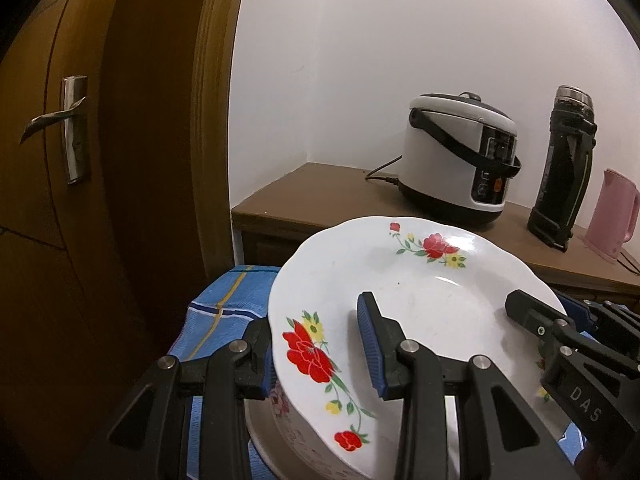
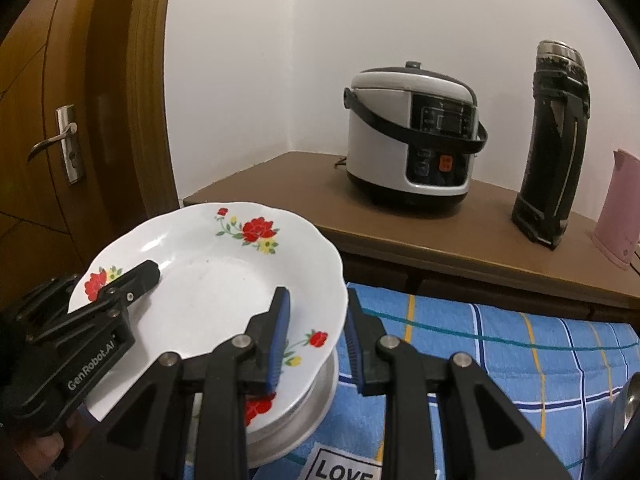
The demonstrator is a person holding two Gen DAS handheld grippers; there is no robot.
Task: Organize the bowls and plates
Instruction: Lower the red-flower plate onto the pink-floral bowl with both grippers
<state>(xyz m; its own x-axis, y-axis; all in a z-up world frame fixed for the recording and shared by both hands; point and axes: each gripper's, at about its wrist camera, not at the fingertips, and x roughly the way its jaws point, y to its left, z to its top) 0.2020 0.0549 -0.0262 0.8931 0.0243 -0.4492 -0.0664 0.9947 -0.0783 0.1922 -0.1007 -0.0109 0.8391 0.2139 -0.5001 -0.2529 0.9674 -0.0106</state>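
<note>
Flowered plate (image 1: pixel 400 280) pinched at opposite rims by left gripper (image 1: pixel 320 354) and right gripper (image 2: pixel 316 336), held just above stacked dishes (image 2: pixel 296 412) on blue cloth (image 2: pixel 500 360).

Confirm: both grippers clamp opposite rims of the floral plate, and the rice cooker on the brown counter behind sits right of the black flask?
Not quite. The rice cooker sits left of the black flask, as the right wrist view shows. The rest holds: left gripper and right gripper clamp opposite rims of the floral plate, brown counter behind.

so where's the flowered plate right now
The flowered plate sits centre-low in both views, its rim pinched by both grippers, above another plate on the blue cloth.
</note>
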